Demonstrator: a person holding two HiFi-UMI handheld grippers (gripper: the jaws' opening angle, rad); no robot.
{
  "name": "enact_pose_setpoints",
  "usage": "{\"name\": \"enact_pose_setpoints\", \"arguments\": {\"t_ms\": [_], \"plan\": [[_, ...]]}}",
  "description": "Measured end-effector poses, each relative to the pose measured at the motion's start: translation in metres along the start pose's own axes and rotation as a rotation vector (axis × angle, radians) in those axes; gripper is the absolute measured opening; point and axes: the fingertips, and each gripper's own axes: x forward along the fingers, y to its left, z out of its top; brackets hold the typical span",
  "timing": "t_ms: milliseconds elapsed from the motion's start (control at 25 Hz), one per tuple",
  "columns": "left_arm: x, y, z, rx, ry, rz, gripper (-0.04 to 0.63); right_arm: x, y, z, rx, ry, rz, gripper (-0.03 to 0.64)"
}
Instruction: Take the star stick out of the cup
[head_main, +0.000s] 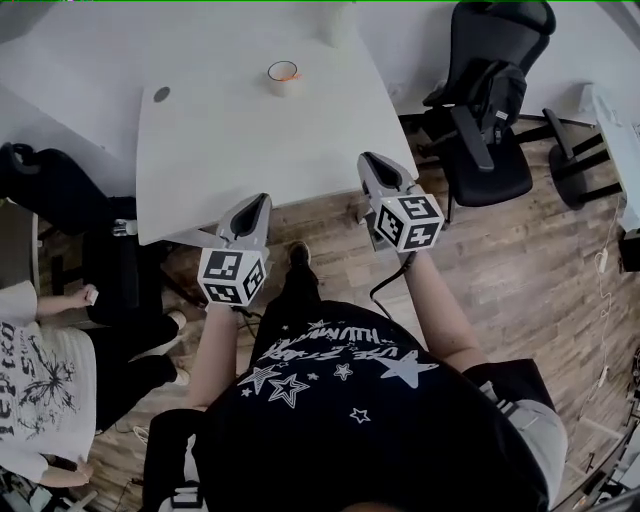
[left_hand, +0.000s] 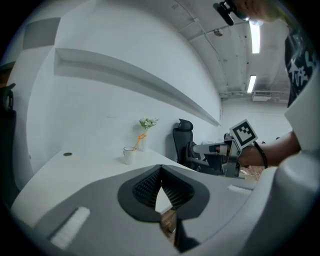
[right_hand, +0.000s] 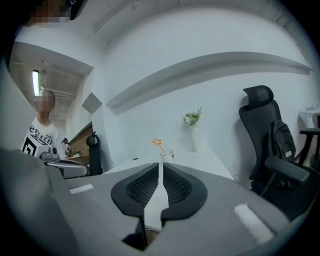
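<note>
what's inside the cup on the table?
An orange star stick leans in the cup, star above the rim. Its lower end is hidden by the cup wall.

star stick (right_hand: 157, 143) in cup (head_main: 284, 78), cup on table (head_main: 230, 150)

Black T-shirt (head_main: 340, 430) with white stars, grey left tongs (head_main: 263, 202), grey right tongs (head_main: 369, 159), black ribbed pads (right_hand: 142, 187)
</note>
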Motion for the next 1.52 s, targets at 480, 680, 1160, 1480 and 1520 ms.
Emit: {"name": "enact_pose_setpoints", "arguments": {"t_ms": [480,680,1160,1480,1520], "plan": [[0.063,0.095,0.037,-0.034,-0.004,0.022,0.003,0.124,0.014,0.029,-0.051,0.058,0.048,0.189],[0.086,0.12,0.044,-0.041,-0.006,0.015,0.003,0.163,0.015,0.023,-0.062,0.091,0.05,0.236],[0.128,0.175,0.045,-0.06,0.014,0.011,0.003,0.244,0.018,0.015,-0.124,0.124,0.045,0.195],[0.145,0.197,0.045,-0.062,0.03,0.007,0.003,0.274,0.02,0.014,-0.199,0.122,0.034,0.165],[0.147,0.199,0.045,-0.063,0.032,0.006,0.003,0.276,0.019,0.014,-0.203,0.118,0.032,0.155]]}}
